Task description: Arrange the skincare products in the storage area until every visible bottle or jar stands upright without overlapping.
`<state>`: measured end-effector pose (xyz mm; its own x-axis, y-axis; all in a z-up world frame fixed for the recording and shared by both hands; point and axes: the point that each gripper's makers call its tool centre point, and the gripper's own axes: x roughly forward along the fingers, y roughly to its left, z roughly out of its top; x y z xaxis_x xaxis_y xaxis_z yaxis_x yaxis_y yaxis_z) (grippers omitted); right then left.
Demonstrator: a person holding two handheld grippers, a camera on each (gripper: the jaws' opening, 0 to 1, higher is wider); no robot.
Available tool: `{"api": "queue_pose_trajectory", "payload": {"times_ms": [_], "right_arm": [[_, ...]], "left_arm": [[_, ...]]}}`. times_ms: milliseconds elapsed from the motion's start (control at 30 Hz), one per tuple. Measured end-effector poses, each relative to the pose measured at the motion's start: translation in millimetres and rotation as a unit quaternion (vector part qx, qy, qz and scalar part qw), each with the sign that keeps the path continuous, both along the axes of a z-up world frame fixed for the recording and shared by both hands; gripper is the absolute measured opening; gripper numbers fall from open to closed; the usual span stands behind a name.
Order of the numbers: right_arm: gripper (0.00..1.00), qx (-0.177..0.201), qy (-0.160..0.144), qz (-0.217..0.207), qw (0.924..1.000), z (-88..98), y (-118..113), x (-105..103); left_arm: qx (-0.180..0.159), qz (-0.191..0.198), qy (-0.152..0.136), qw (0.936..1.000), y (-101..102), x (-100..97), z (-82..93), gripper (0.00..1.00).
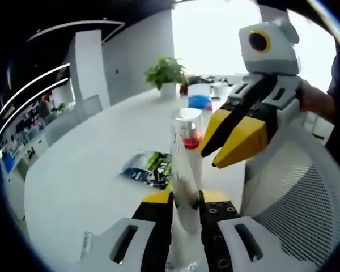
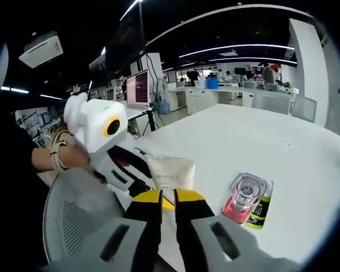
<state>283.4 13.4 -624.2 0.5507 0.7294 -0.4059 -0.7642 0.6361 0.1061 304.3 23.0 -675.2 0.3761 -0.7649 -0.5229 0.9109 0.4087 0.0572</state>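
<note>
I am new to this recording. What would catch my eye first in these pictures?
In the left gripper view, the left gripper clamps a white tube, and the yellow-tipped right gripper hovers closed beside its top. In the right gripper view, a clear pink bottle stands out on the white table.

White tube (image 2: 171, 173), pink-capped clear bottle (image 2: 243, 198) lying flat

White table (image 2: 255, 136), clear jar with pink contents (image 2: 245, 198) lying beside a green packet (image 2: 259, 211), potted plant (image 1: 166, 76) at far edge
</note>
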Motion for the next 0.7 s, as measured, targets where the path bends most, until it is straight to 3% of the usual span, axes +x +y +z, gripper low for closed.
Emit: {"api": "queue_pose_trajectory", "payload": {"times_ms": [200,600,700], "right_arm": [[0.09,-0.002,0.001,-0.016,0.9999,-0.4,-14,0],[0.12,-0.018,0.012,-0.046,0.9987,-7.3,-45,-2],[0.13,-0.027,0.011,-0.057,0.9979,-9.3,-55,0]], "left_arm": [[0.026,-0.017,0.008,0.9995,4,-0.4,-14.0,0.16],[0.018,-0.053,0.020,0.9982,4,1.3,-19.6,0.15],[0.034,-0.068,0.020,0.9969,3,-0.8,-29.6,0.16]]}}
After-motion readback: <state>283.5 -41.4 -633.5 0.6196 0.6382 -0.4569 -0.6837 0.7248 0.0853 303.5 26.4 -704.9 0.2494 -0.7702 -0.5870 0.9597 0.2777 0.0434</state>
